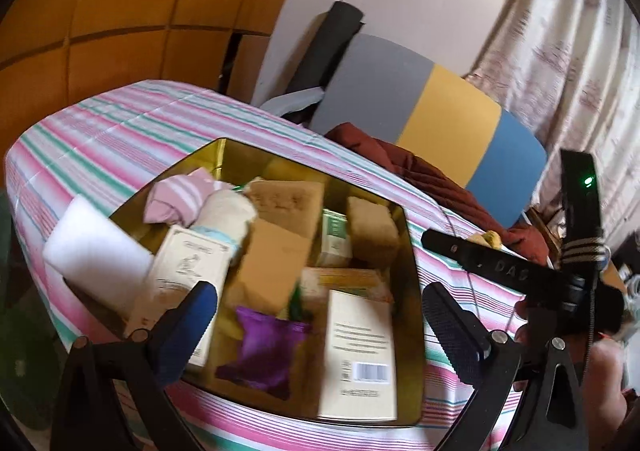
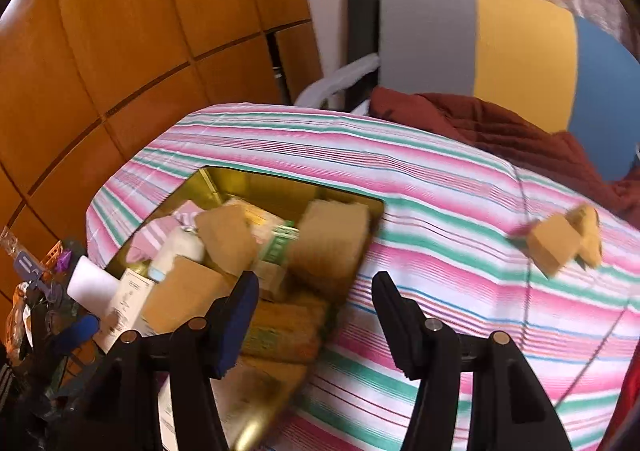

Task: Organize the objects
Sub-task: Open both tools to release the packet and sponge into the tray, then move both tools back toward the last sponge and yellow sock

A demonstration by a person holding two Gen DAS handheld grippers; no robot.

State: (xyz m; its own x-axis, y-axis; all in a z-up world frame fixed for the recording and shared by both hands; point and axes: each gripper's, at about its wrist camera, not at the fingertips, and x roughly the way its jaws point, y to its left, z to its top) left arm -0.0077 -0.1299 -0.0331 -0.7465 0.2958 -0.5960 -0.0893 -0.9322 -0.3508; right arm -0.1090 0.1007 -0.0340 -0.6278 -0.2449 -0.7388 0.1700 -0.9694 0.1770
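A gold metal tin (image 1: 412, 259) sits on the striped cloth (image 1: 120, 123), filled with several boxes, sponges, a rolled pink sock (image 1: 176, 197) and a purple pouch (image 1: 264, 343). A white foam block (image 1: 96, 251) leans on its left rim. My left gripper (image 1: 320, 327) is open and empty just above the tin's near side. My right gripper (image 2: 316, 315) is open and empty over the tin's (image 2: 224, 187) right edge. A brown box with a yellow sponge (image 2: 564, 243) lies on the cloth to the right. The right gripper's body (image 1: 520, 271) shows in the left wrist view.
A maroon blanket (image 2: 500, 131) is bunched at the far side of the bed. A grey, yellow and blue board (image 1: 448, 115) stands behind it. Wooden wardrobe doors (image 2: 140, 31) are to the left, a curtain (image 1: 568, 43) to the right.
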